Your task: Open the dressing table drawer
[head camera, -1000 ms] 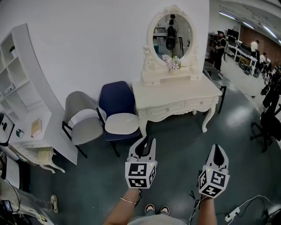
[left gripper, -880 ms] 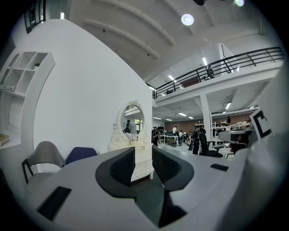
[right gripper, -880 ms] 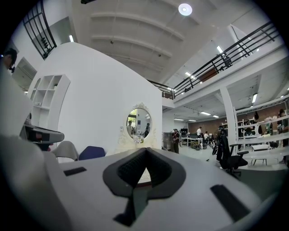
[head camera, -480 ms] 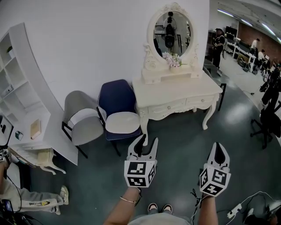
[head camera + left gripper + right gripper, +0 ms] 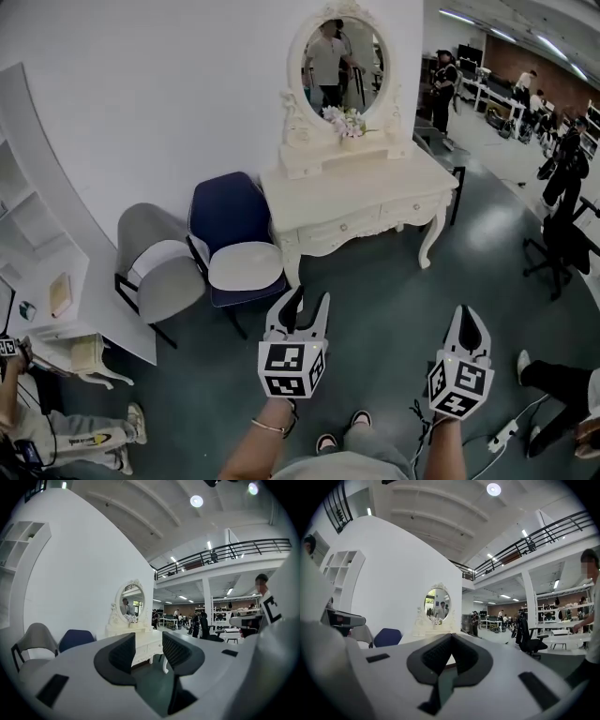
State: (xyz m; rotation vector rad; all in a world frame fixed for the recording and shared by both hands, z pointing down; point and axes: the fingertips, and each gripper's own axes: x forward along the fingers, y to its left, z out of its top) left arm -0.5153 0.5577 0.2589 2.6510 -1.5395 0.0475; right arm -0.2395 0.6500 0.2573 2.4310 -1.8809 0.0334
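the dressing table (image 5: pixel 370 183) stands against the far wall, just right of the blue chair (image 5: pixel 232 220), and the person is well short of it. two drawers sit in its front under the top, the left drawer (image 5: pixel 336 229) and the right drawer (image 5: pixel 405 208). both look shut, and their knobs are too small to make out clearly.

the left gripper (image 5: pixel 308 300) points level at the table. its jaws have just been opening and now stand spread wide, with only floor and distant furniture between them. the right gripper (image 5: pixel 466 317) hangs level to its right, jaws pressed together on nothing.

the step in hand appears to be the approach. done well, it would bring the person close along the open floor right of the blue chair, with the left gripper level and lined up on one drawer's knob. the task does not say which drawer. the jaws should close only once the knob sits fully between the pads. the pull should then run straight back toward the near side, along the drawer's own travel, without lifting or twisting. a smooth draw matters, since the flowers (image 5: pixel 344 119) and mirror (image 5: pixel 336 56) stand on top. the right gripper is best kept clear of the drawer front.
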